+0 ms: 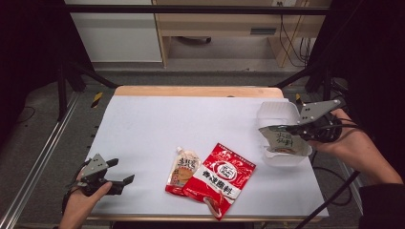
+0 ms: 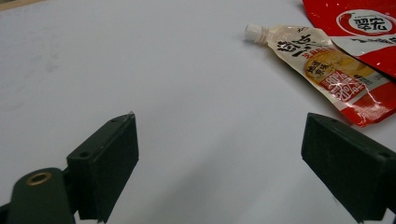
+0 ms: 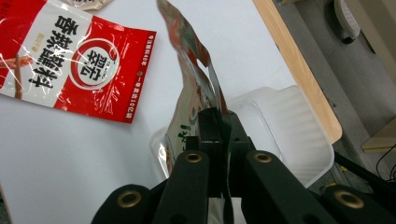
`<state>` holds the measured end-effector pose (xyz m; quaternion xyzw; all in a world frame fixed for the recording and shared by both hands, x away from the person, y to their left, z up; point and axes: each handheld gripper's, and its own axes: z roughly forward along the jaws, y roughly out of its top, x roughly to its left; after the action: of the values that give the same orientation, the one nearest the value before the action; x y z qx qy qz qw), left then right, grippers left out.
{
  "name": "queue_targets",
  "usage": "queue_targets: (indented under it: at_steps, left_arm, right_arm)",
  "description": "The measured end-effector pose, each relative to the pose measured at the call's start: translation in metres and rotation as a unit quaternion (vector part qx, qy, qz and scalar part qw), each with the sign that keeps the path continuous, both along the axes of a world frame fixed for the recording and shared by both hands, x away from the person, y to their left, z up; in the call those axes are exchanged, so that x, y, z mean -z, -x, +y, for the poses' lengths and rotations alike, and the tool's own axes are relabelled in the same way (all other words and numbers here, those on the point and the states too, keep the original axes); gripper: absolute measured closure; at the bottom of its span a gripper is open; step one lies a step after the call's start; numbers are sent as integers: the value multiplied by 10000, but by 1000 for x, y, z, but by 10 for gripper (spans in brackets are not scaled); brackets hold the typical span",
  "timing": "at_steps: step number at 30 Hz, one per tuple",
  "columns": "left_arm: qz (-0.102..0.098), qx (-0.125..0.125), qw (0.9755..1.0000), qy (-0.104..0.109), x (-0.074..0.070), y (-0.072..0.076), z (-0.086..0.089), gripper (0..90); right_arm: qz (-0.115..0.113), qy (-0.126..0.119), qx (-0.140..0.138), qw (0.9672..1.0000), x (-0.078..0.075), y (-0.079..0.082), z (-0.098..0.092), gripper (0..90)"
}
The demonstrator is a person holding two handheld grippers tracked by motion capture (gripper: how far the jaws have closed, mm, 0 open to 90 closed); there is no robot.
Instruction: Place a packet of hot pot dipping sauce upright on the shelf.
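A red sauce packet (image 1: 220, 177) lies flat near the table's front middle, also in the right gripper view (image 3: 70, 65). A spouted pouch (image 1: 182, 171) lies beside it on its left, partly under it, with its white cap (image 2: 253, 31) toward the back. My left gripper (image 1: 118, 179) rests open at the front left corner, jaws wide apart over bare white surface (image 2: 215, 154). My right gripper (image 1: 291, 129) is shut on a green-and-white packet (image 1: 283, 141), holding it over the clear plastic container (image 1: 279, 114) at the right edge. The packet (image 3: 194, 88) stands on edge between the jaws.
The white sheet (image 1: 181, 124) covers a wooden table whose back edge (image 1: 196, 90) shows. Black frame posts stand at both sides. Cables trail off the right edge. The container (image 3: 289, 135) sits close to the table's wooden rim (image 3: 299, 70).
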<state>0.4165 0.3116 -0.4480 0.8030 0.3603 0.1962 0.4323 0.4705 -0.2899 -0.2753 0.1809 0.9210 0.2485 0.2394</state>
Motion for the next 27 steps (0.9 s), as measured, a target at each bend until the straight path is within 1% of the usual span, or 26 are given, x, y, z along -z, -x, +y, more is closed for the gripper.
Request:
queue_targets:
  at_steps: [3, 4, 6, 10, 11, 17, 18, 19, 22, 24, 25, 26, 27]
  left_arm:
    - [-7, -8, 10000, 13, 0, 0, 0, 109]
    - [-7, -9, 10000, 13, 0, 1, 1, 109]
    - [-7, -7, 10000, 13, 0, 1, 1, 109]
    - [-2, 8, 10000, 8, 0, 0, 0, 109]
    - [-2, 8, 10000, 9, 0, 0, 0, 109]
    - [0, 16, 10000, -11, 0, 1, 0, 109]
    - [6, 5, 10000, 2, 0, 1, 0, 109]
    - [6, 5, 10000, 2, 0, 1, 0, 109]
    - [8, 10, 10000, -9, 0, 1, 0, 109]
    - [13, 22, 10000, -19, 0, 0, -1, 109]
    - [13, 22, 10000, -21, 0, 1, -1, 109]
    - [12, 23, 10000, -21, 0, 1, -1, 109]
    - [12, 23, 10000, -21, 0, 1, -1, 109]
  right_arm:
    - [72, -40, 0, 10000, 10, -6, 2, 900]
    - [72, -40, 0, 10000, 10, -6, 2, 900]
    - [115, -139, 56, 9998, 18, -8, 2, 899]
    - [192, -214, 93, 9995, 29, -9, -1, 899]
    - [195, -298, 97, 9993, 31, -8, -2, 900]
    - [191, -333, 162, 9991, 32, -8, -6, 895]
    - [170, -356, 240, 9989, 33, -8, -9, 885]
    - [170, -356, 240, 9989, 33, -8, -9, 885]
    - [185, -326, 410, 9985, 35, -8, -14, 860]
    - [234, -252, 500, 9982, 39, -8, -17, 845]
    - [279, -137, 562, 9979, 42, -8, -17, 835]
    - [290, -117, 619, 9976, 45, -8, -19, 834]
    - [290, -117, 619, 9976, 45, -8, -19, 834]
